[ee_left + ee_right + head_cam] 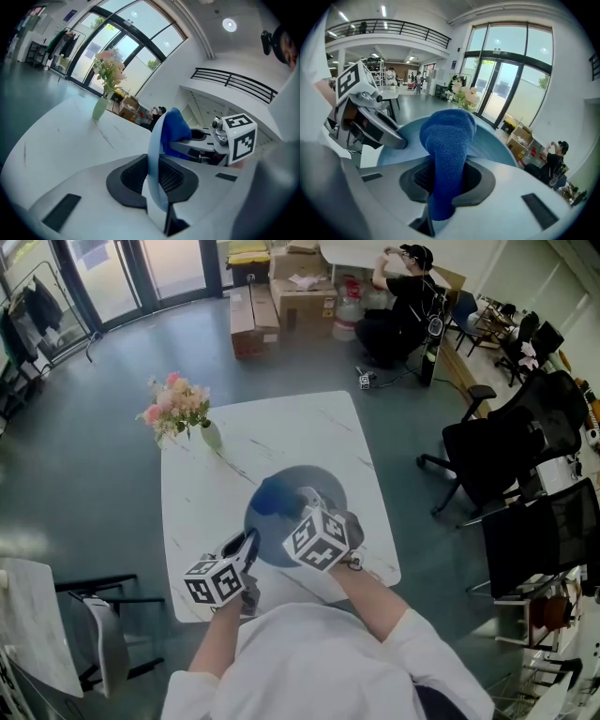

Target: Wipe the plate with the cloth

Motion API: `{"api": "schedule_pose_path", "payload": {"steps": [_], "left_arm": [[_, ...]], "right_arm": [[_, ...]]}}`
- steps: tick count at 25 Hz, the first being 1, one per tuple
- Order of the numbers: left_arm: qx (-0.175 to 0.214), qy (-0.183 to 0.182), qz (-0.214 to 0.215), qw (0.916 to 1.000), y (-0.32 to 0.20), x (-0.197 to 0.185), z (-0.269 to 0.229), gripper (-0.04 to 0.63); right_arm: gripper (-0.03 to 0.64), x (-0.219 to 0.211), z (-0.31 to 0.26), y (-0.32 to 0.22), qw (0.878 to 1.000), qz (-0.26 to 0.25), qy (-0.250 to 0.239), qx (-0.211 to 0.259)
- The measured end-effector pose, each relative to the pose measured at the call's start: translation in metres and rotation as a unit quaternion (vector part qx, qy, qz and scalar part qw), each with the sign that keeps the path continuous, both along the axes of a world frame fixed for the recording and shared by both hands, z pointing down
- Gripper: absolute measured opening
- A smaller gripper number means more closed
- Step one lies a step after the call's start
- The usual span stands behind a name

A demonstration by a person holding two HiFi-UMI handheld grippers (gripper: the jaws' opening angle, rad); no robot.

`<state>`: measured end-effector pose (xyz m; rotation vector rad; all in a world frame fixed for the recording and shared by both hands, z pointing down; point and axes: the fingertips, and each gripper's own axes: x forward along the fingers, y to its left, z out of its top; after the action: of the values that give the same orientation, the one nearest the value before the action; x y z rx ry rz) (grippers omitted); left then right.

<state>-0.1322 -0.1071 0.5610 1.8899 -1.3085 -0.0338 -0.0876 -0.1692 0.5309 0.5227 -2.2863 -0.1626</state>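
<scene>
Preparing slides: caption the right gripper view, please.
Right gripper clamps a blue cloth before the pale blue plate, whose rim the left gripper holds.

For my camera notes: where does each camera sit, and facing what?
Head view: on the head, steeply down at the table; forearms, left tongs, right tongs show.
Left gripper view: on left tongs, along jaws clamping plate; right tongs show.
Right gripper view: on right tongs, along jaws clamping cloth; left tongs show.
All share plate, cloth.
</scene>
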Motion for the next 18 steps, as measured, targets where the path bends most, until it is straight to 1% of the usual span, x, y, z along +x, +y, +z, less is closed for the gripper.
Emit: {"api": "schedule_pose_path", "payload": {"steps": [3,5,7,10,12,14,16,18], "left_arm": [[0.001,0.007,-0.011,0.9999,-0.002,-0.005,0.0,0.063],[0.004,0.011,-0.02,0.9997,-0.004,-0.012,-0.001,0.063],[0.009,0.015,-0.029,0.9994,-0.006,-0.019,-0.004,0.063],[0.015,0.022,-0.045,0.9986,-0.008,-0.029,-0.008,0.063],[0.021,0.024,-0.054,0.9981,-0.009,-0.036,-0.011,0.063],[0.027,0.022,-0.056,0.9978,-0.009,-0.039,-0.015,0.063],[0.031,0.018,-0.052,0.998,-0.008,-0.041,-0.018,0.063],[0.032,0.013,-0.043,0.9985,-0.006,-0.038,-0.018,0.063]], "right_arm": [[0.084,-0.021,0.011,0.032,0.999,-0.041,-0.006,-0.026],[0.084,-0.027,0.02,0.05,0.997,-0.065,-0.003,-0.044],[0.084,-0.027,0.029,0.062,0.995,-0.081,0.007,-0.056],[0.084,-0.017,0.044,0.071,0.993,-0.09,0.029,-0.076],[0.084,-0.004,0.056,0.074,0.991,-0.086,0.05,-0.092],[0.084,0.014,0.068,0.072,0.989,-0.07,0.07,-0.107],[0.084,0.035,0.077,0.061,0.989,-0.043,0.085,-0.111],[0.084,0.056,0.078,0.044,0.99,-0.011,0.096,-0.105]]}}
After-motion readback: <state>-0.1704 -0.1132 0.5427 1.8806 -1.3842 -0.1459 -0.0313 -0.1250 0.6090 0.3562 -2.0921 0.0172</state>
